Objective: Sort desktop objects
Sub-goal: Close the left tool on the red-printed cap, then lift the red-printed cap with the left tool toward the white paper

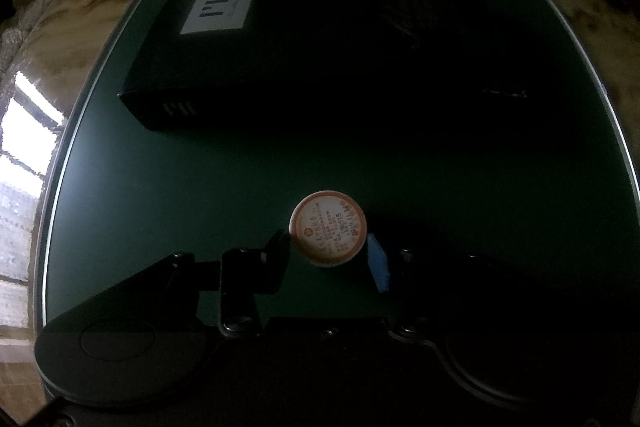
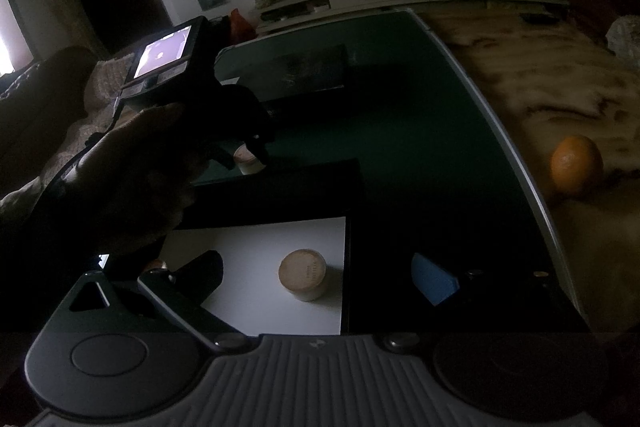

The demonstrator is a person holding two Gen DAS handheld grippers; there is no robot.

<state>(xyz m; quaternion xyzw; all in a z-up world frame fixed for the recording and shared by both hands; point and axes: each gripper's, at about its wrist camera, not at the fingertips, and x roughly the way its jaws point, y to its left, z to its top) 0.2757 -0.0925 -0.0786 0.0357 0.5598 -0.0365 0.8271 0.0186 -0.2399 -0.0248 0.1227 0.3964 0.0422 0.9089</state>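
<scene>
Capsule (image 1: 328,229) sits clamped in left tool (image 1: 330,255), angled down over mat (image 1: 160,187)

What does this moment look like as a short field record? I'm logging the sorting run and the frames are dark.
surface: dark green mat on a patterned table
left gripper: fingers either side of a small round labelled container, apparently gripping it
right gripper: open, above a white sheet
on the sheet: a small tan round container, between the fingers, untouched
far on mat: black box with white label
off the mat: an orange on the table
</scene>
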